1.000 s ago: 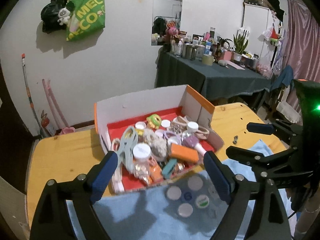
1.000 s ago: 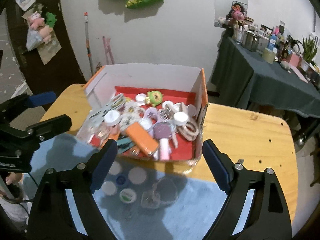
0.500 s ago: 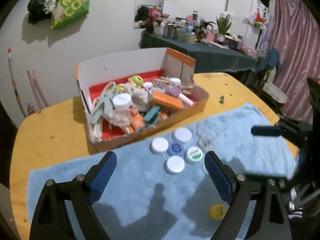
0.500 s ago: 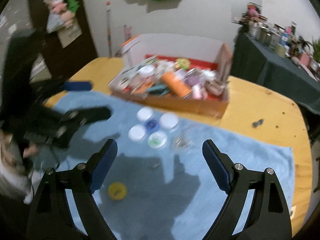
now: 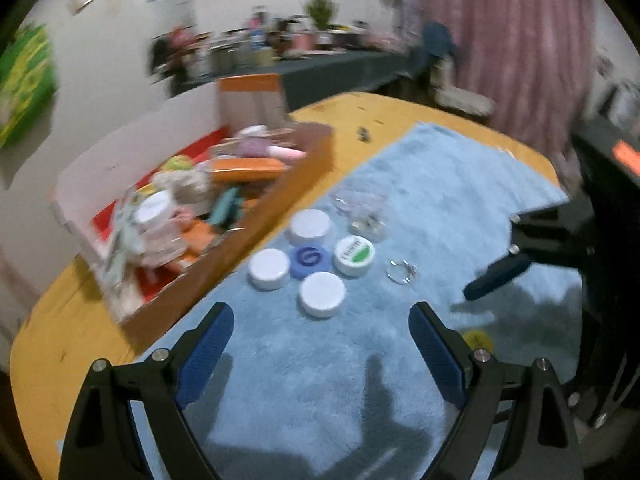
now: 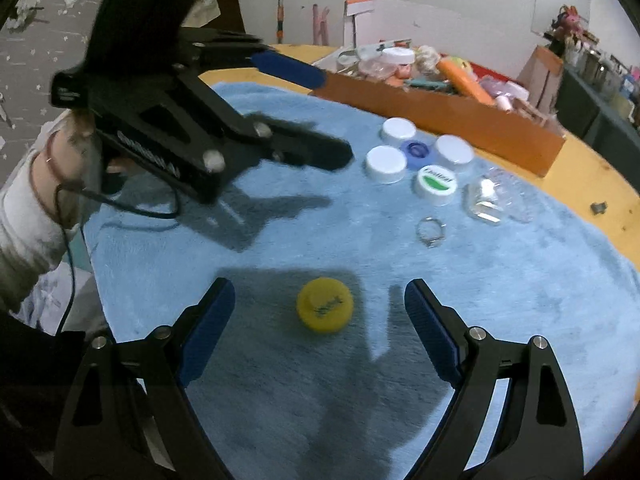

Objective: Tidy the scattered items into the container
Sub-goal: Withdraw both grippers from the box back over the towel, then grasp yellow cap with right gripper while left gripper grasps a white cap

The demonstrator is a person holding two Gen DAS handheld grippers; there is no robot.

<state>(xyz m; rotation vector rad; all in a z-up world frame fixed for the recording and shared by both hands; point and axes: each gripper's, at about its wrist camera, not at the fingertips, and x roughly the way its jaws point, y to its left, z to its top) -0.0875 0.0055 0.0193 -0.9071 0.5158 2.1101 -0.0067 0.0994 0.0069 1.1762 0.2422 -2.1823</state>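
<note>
Orange cardboard box (image 6: pixel 440 116) already heaped | round yellow plastic cap (image 6: pixel 325 310), five caps still on blue towel (image 6: pixel 280 380) | right hand-held gripper (image 6: pixel 320 330) wide, empty | left hand-held gripper (image 5: pixel 320 346) wide, empty

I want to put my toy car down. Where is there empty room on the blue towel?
The blue towel is bare right of the yellow cap, below the ring. It is crowded where five caps cluster beside the cardboard box, which is heaped full.

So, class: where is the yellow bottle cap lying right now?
In the right wrist view the yellow bottle cap lies alone on the blue towel, between the open right gripper fingers, nearer than the cap cluster.
</note>
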